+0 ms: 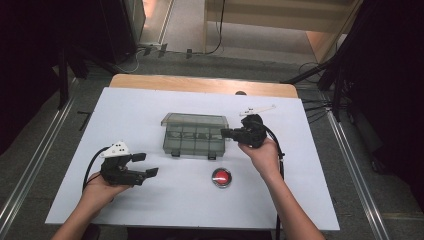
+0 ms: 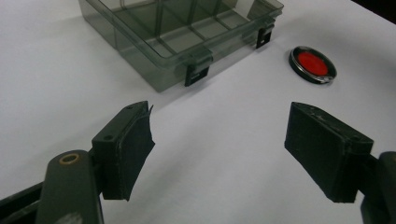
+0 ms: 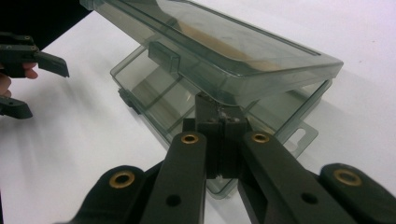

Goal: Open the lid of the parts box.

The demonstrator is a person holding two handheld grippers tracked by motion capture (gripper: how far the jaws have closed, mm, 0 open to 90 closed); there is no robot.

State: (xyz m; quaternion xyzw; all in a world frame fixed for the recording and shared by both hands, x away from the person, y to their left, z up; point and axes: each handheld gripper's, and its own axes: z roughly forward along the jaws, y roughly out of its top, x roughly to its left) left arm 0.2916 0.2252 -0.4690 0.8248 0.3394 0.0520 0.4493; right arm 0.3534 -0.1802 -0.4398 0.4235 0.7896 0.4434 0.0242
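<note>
- No writing can be read anywhere.
- The smoky clear compartment box [image 1: 194, 134] sits mid-table, lid ajar, its divided cells bare.
- Right gripper [image 1: 227, 133]: jaws pressed together, pinching the lid's [image 3: 224, 42] edge.
- Left gripper [image 1: 145, 165]: jaws spread, holding nothing, near the box.
- A round red-topped container [image 1: 221, 177] lies on the white table [image 1: 150, 105]; grey floor [image 1: 45, 140] around.

I find the table [image 1: 150, 107] open along its left edge and near edge. The smoky organiser box [image 1: 195, 135], lid raised, blocks the middle toward the far edge; the red button [image 1: 221, 177] sits near its front-right corner, leaving a passable gap between them
</note>
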